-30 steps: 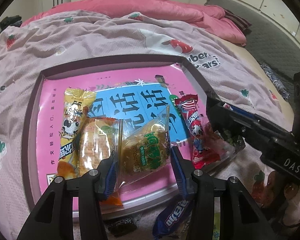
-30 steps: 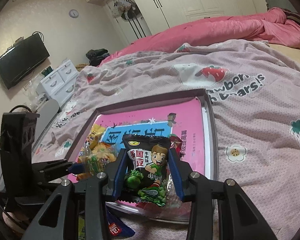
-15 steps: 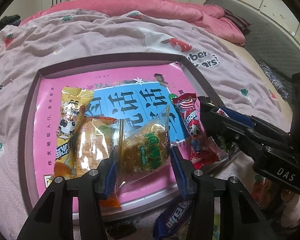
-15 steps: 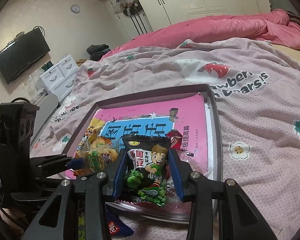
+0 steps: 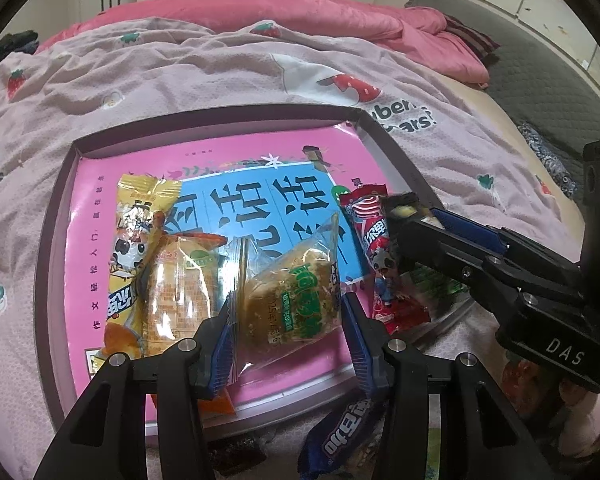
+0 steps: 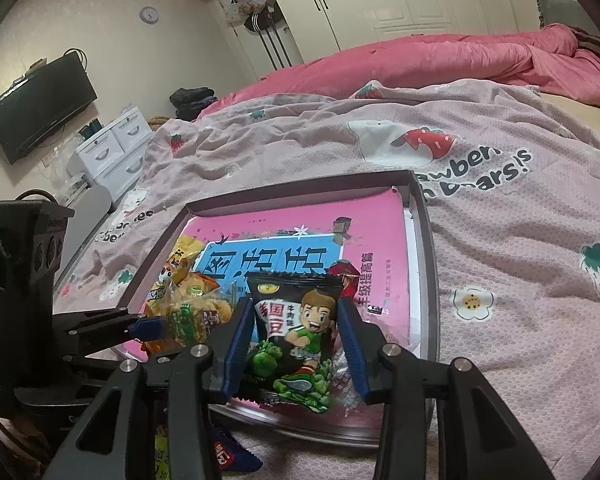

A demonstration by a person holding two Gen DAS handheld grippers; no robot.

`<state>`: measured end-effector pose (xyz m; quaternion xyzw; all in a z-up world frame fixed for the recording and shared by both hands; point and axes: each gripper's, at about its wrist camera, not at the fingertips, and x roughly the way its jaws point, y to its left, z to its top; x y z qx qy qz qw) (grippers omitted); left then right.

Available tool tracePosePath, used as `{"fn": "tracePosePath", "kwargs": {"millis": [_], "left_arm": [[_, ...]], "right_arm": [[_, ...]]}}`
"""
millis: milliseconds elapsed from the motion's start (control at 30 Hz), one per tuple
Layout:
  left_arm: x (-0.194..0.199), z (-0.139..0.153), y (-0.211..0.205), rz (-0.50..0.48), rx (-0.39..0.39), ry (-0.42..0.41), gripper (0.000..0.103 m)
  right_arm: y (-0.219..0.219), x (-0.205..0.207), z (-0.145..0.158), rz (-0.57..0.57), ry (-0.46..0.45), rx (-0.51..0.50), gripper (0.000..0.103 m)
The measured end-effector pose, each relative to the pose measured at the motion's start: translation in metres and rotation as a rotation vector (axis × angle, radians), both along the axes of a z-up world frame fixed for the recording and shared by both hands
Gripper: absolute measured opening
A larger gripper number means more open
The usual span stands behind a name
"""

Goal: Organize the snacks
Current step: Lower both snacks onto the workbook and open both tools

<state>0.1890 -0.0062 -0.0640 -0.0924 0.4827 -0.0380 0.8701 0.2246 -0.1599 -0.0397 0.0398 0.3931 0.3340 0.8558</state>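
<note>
A dark-rimmed tray (image 5: pixel 388 140) with a pink and blue printed liner lies on the bedspread. My left gripper (image 5: pixel 288 312) is shut on a clear packet holding a brown cake with a green label (image 5: pixel 292 296), just above the tray's near side. My right gripper (image 6: pixel 294 320) is shut on a black packet with a cartoon boy and green peas (image 6: pixel 296 332), over the tray's near right corner (image 6: pixel 424 240). In the tray lie a yellow cow packet (image 5: pixel 140 232), a clear cracker packet (image 5: pixel 180 288) and a red panda packet (image 5: pixel 374 240). Each gripper shows in the other's view: right gripper (image 5: pixel 440 232), left gripper (image 6: pixel 148 326).
A blue packet (image 5: pixel 340 432) and a dark packet (image 5: pixel 236 452) lie on the bed just in front of the tray. A pink quilt (image 5: pixel 300 12) is heaped at the far side of the bed. A wall television (image 6: pixel 40 100) and white drawers (image 6: pixel 112 148) stand to the left.
Both grippers keep the same packets in about the same places. In the left wrist view the right gripper sits slightly further left over the tray's corner.
</note>
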Motion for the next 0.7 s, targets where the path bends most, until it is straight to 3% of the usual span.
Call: {"fn": "tracePosePath", "kwargs": {"millis": [400, 700], "left_arm": [[-0.004, 0.011, 0.003, 0.020, 0.023, -0.018, 0.054], [-0.013, 0.027, 0.006, 0.040, 0.046, -0.047, 0.062]], "right_arm": [[-0.003, -0.004, 0.007, -0.010, -0.037, -0.011, 0.049], [-0.006, -0.016, 0.027, -0.015, -0.137, -0.011, 0.059]]}}
